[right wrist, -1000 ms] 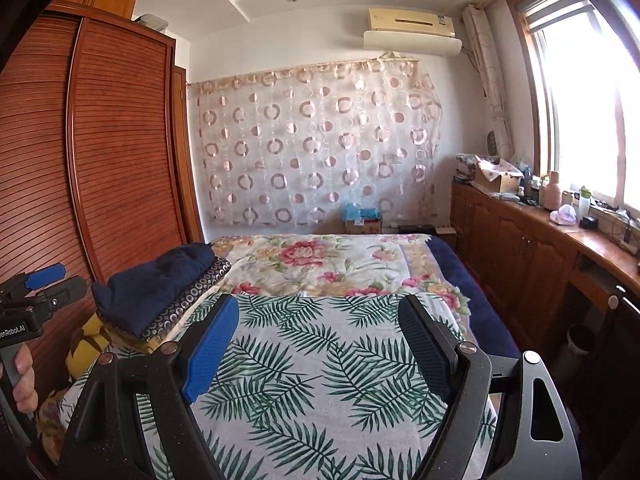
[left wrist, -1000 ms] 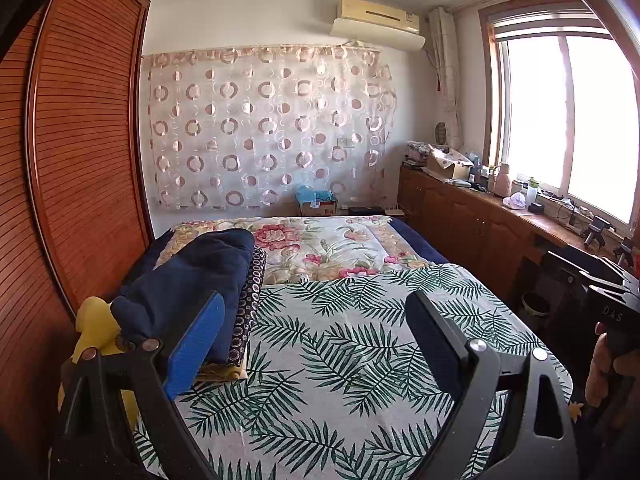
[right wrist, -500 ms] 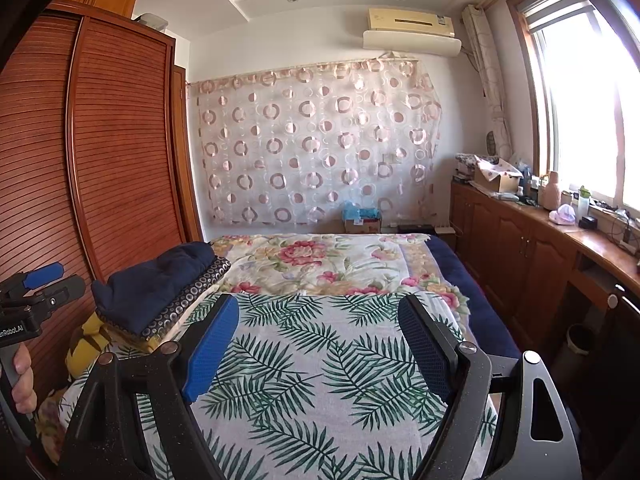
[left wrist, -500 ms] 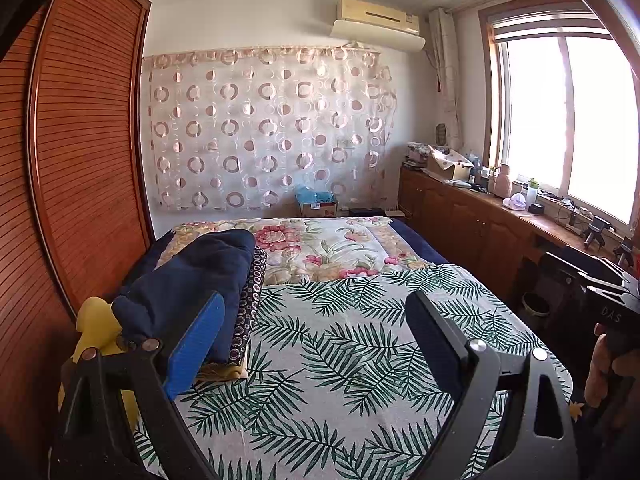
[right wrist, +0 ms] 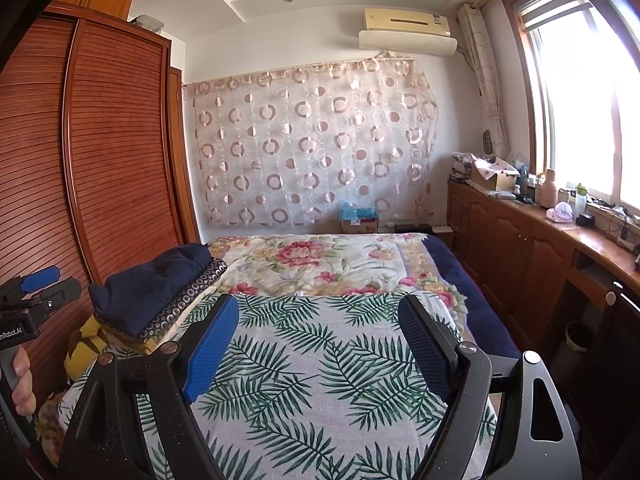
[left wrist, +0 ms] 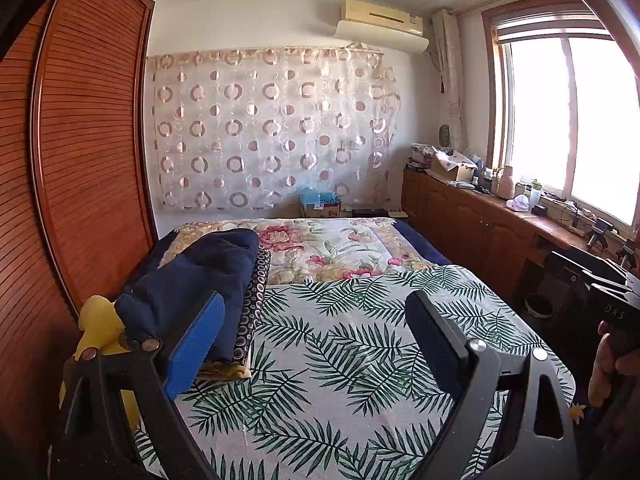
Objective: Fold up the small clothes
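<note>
Folded clothes stacked at the bed's left edge; both tongs idle.

The stack of folded clothes (left wrist: 208,292), navy piece on top, rests on the bed (left wrist: 360,340) beside the wardrobe (left wrist: 88,160). Left tongs (left wrist: 316,332) and right tongs (right wrist: 320,344) stand wide, holding nothing, above the bare leaf-print spread. No unfolded garment is in view; the next move likely calls for fetching one.

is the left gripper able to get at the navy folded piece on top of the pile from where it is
Probably yes. The left gripper is open and holds nothing, and the navy folded piece lies uncovered on top of the pile, just beyond its left finger, with nothing between them.
</note>
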